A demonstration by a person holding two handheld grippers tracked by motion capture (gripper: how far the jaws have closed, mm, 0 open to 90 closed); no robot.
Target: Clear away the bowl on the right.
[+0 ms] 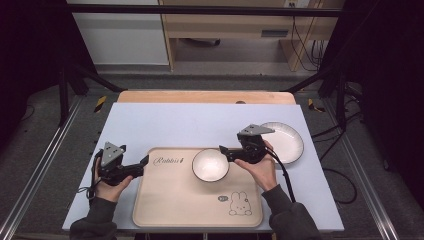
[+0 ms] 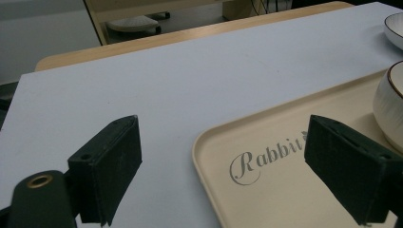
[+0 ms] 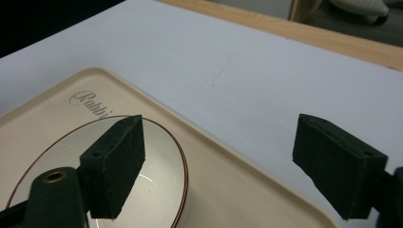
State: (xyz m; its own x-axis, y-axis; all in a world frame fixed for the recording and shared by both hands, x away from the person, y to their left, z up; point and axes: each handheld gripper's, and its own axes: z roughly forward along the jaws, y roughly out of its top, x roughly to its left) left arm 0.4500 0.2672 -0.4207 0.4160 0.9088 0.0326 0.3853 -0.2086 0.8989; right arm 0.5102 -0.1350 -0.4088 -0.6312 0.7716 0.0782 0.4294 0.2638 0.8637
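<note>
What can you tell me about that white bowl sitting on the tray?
The bowl is round, white and glossy, like glazed ceramic, with a thin dark line around its rim and faint ribbing on its outer wall. It looks empty and stands upright on the beige tray, near the tray's far edge, right of the printed word "Rabbit". The right claw is open at its rim, one jaw over the bowl's inside and the other outside. Whether a jaw touches it is unclear.

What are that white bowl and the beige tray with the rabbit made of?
The bowl looks like glazed ceramic: glossy white, thin dark rim, faint ribbing on its outer wall. The tray seems matte plastic or melamine: a smooth, even beige surface with a moulded raised edge and printed lettering. Neither is certain.
</note>
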